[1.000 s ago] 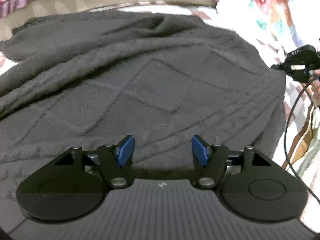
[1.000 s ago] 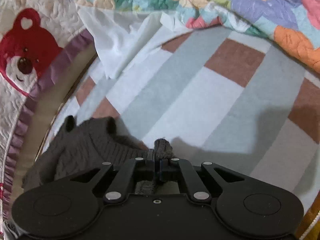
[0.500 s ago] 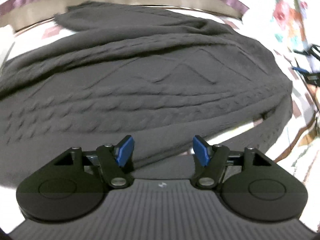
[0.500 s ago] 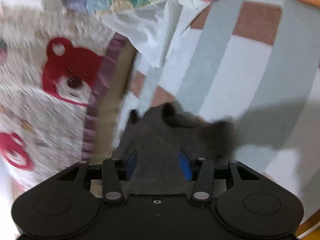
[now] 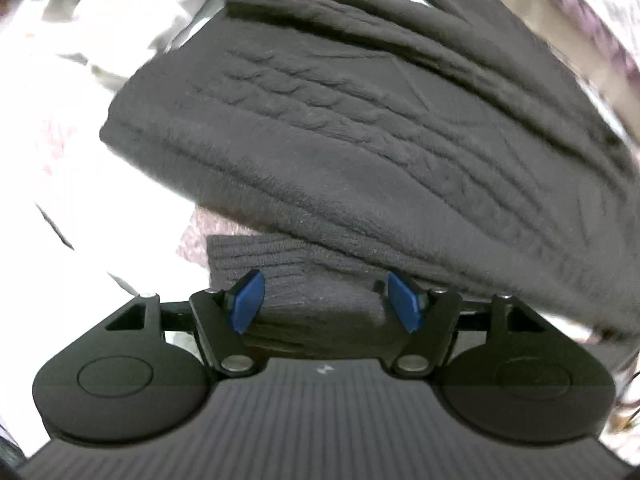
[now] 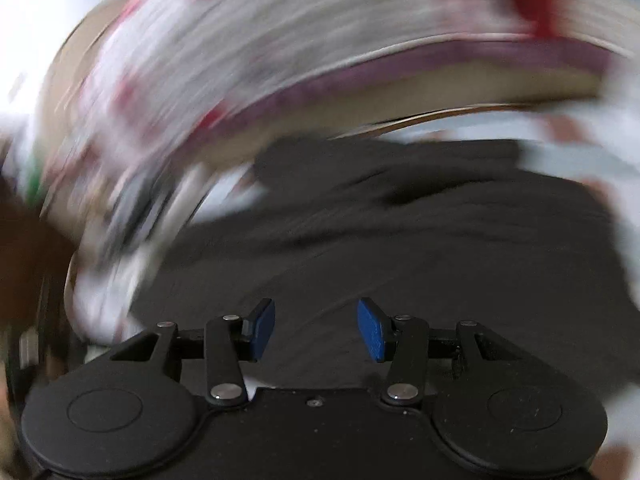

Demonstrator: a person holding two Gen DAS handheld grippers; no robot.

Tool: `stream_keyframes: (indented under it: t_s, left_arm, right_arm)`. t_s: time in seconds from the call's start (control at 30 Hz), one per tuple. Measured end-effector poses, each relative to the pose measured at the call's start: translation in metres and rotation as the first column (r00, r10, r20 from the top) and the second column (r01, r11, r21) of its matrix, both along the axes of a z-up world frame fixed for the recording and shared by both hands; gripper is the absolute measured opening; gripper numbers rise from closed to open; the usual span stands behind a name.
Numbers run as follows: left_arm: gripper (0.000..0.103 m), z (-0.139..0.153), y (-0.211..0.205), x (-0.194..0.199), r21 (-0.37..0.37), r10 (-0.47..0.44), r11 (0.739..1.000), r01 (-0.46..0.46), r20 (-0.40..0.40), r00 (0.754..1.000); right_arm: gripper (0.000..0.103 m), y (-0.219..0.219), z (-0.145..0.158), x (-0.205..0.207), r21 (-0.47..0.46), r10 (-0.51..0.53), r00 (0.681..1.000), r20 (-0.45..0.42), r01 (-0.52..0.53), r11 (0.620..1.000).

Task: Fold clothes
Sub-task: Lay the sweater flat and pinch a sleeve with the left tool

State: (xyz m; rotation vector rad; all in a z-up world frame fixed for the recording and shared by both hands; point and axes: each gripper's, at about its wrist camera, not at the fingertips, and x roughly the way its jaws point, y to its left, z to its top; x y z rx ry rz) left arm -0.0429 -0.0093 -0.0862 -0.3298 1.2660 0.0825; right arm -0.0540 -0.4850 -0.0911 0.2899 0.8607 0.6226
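the dark cable-knit sweater [image 5: 360, 152] lay on the bed, its body doubled over so a ribbed cuff [image 5: 288, 280] poked out beneath the fold. the left tongs [image 5: 326, 304] pointed steeply down with jaws apart, straddling that cuff without pinching it, probably lined up to tuck the sleeve in. the right tongs [image 6: 316, 330], just sprung apart, hung empty above the knit, near the bear-print quilt [image 6: 280, 40], blurred.

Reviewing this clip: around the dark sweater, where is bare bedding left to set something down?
Bare bedding shows left of the sweater in the left wrist view, beside its ribbed cuff. The far side is crowded: the sweater runs up to the purple-trimmed quilt.
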Motion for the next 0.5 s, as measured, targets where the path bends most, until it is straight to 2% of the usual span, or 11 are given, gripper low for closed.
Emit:
stream_keyframes:
  t_s: [0.1, 0.17, 0.23, 0.33, 0.43, 0.5]
  left_arm:
    - [0.068, 0.002, -0.009, -0.003, 0.028, -0.041, 0.999, 0.041, 0.007, 0.999]
    - [0.072, 0.002, -0.017, -0.006, 0.060, -0.092, 0.994, 0.091, 0.019, 0.996]
    - [0.074, 0.002, -0.021, -0.009, 0.080, -0.136, 0.988, 0.134, 0.020, 0.991]
    - [0.074, 0.005, -0.026, -0.015, 0.101, -0.202, 0.975, 0.197, 0.034, 0.979]
    - [0.074, 0.012, -0.022, -0.020, 0.096, -0.244, 0.967, 0.235, 0.090, 0.966]
    - [0.074, 0.018, -0.021, -0.026, 0.145, -0.251, 0.962, 0.230, 0.154, 0.956]
  right_arm:
    - [0.045, 0.061, -0.009, -0.016, -0.074, 0.230, 0.973, 0.012, -0.229, 0.971]
    - [0.044, 0.089, -0.014, -0.034, -0.177, 0.345, 0.938, 0.043, -0.333, 0.926]
    - [0.044, 0.108, -0.020, -0.050, -0.292, 0.432, 0.898, 0.081, -0.393, 0.872]
    - [0.045, 0.109, -0.034, -0.053, -0.371, 0.450, 0.892, 0.046, -0.403, 0.836]
    - [0.047, 0.107, -0.042, -0.041, -0.366, 0.421, 0.907, 0.015, -0.387, 0.846]
    - [0.047, 0.113, -0.046, -0.037, -0.350, 0.430, 0.903, -0.011, -0.406, 0.844]
